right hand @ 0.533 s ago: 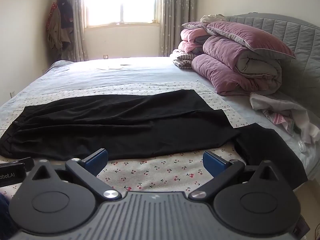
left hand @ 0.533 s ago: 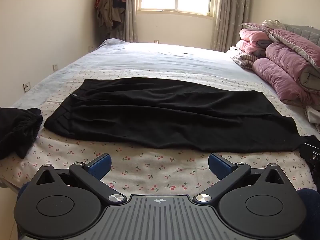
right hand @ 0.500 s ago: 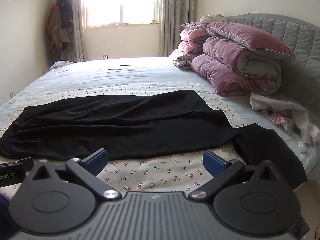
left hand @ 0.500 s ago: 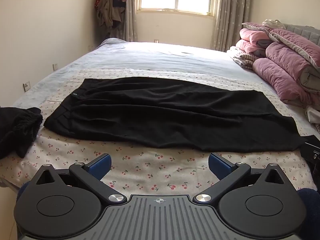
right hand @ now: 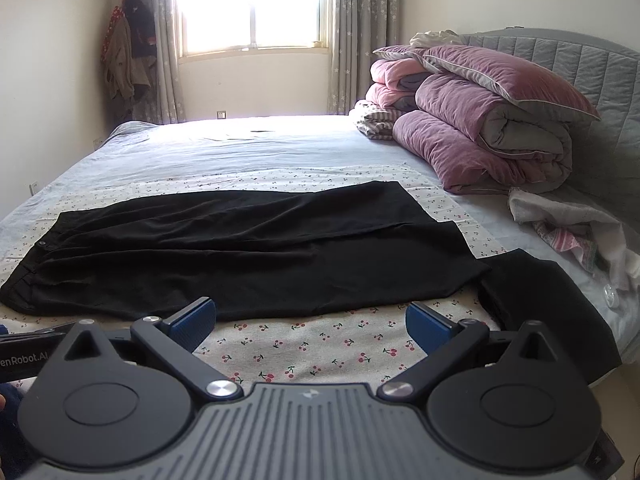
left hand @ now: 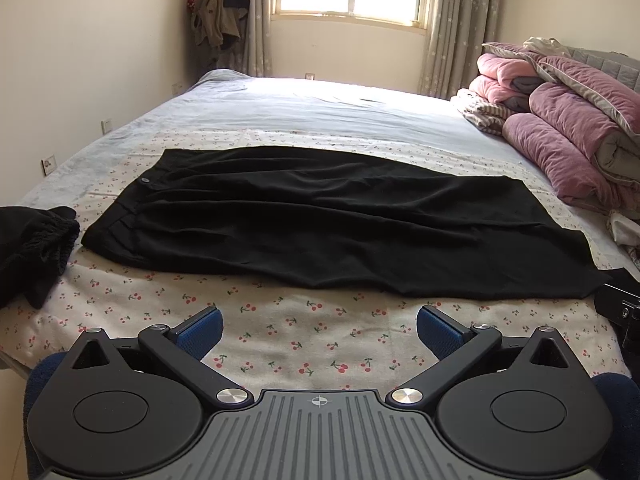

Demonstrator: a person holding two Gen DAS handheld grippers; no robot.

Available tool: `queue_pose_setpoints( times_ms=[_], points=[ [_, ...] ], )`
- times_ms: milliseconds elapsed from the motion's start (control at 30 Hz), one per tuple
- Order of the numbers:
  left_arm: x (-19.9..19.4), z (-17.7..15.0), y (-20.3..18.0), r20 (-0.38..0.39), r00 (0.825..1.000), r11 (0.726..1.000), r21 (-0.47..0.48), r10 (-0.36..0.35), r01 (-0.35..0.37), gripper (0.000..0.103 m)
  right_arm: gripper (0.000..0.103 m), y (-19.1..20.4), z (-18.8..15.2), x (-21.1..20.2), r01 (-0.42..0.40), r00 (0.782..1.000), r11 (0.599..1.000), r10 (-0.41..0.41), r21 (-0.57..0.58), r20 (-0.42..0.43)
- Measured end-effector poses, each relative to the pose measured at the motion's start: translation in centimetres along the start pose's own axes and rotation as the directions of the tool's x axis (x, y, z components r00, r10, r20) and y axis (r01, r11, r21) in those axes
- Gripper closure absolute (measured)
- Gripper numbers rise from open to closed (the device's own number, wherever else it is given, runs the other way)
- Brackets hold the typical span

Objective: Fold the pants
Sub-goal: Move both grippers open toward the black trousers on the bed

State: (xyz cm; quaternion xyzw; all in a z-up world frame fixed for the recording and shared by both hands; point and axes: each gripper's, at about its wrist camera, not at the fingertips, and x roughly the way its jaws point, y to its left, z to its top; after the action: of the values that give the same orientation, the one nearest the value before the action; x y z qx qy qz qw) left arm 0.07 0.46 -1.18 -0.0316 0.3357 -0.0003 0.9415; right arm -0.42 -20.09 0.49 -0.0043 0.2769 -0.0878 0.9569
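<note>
Now we hold both tools just short of the black pants (left hand: 320,216), which lie flat across the middle of the frame on the cherry-print sheet (left hand: 312,332), waistband at left, hems at right. The left gripper (left hand: 319,330) and the right gripper (right hand: 311,322) each stand with jaws wide apart, holding nothing. To fold well, we judge each should pinch both layers at an end of the near edge, lift together and keep the cloth taut, clear of the dark garment (right hand: 548,312) at lower right.
</note>
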Motion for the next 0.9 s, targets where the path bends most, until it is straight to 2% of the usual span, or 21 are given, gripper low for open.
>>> queue_pose_setpoints(
  times_ms=[133,233,300,333,500,633,800,900],
  points=[
    [1.1,-0.2,0.5,-0.015,1.000,1.000,-0.015,-0.002,0.002,0.000,0.012,-0.1,-0.5,1.0,-0.020,1.000,0.999,0.020,0.042,0.012],
    [1.8,0.0,1.0,-0.036,0.999,0.999,-0.042,-0.008,0.007,0.000,0.012,-0.1,-0.2,1.1,-0.057,0.996,0.995,0.051,0.083,0.067],
    [2.3,0.2,1.1,-0.033,0.999,0.999,-0.035,0.003,-0.005,0.000,0.012,0.3,0.1,1.3,-0.048,0.998,0.997,0.045,0.066,0.047],
    [2.4,0.4,1.3,-0.031,0.999,1.000,-0.029,0.007,-0.008,0.000,0.012,0.4,0.0,1.5,-0.034,0.999,0.999,0.034,0.040,0.010],
    [3.4,1.2,2.4,-0.017,0.999,0.999,-0.019,0.033,-0.034,0.000,0.012,1.0,0.1,2.8,-0.034,0.999,0.999,0.033,-0.020,-0.035],
    [4.7,2.0,3.6,-0.047,0.998,0.999,-0.041,0.028,-0.030,0.000,0.012,1.3,0.3,4.1,-0.071,0.993,0.997,0.074,0.035,-0.088],
    [5.9,2.6,4.7,-0.044,0.999,0.998,-0.061,0.022,-0.025,0.000,0.012,2.7,0.9,5.7,-0.088,0.992,0.996,0.086,-0.019,-0.089],
    [7.1,3.3,5.8,-0.055,0.998,0.997,-0.071,0.027,-0.031,0.000,0.012,3.1,1.5,6.8,-0.118,0.986,0.993,0.117,-0.004,-0.117]
  ],
)
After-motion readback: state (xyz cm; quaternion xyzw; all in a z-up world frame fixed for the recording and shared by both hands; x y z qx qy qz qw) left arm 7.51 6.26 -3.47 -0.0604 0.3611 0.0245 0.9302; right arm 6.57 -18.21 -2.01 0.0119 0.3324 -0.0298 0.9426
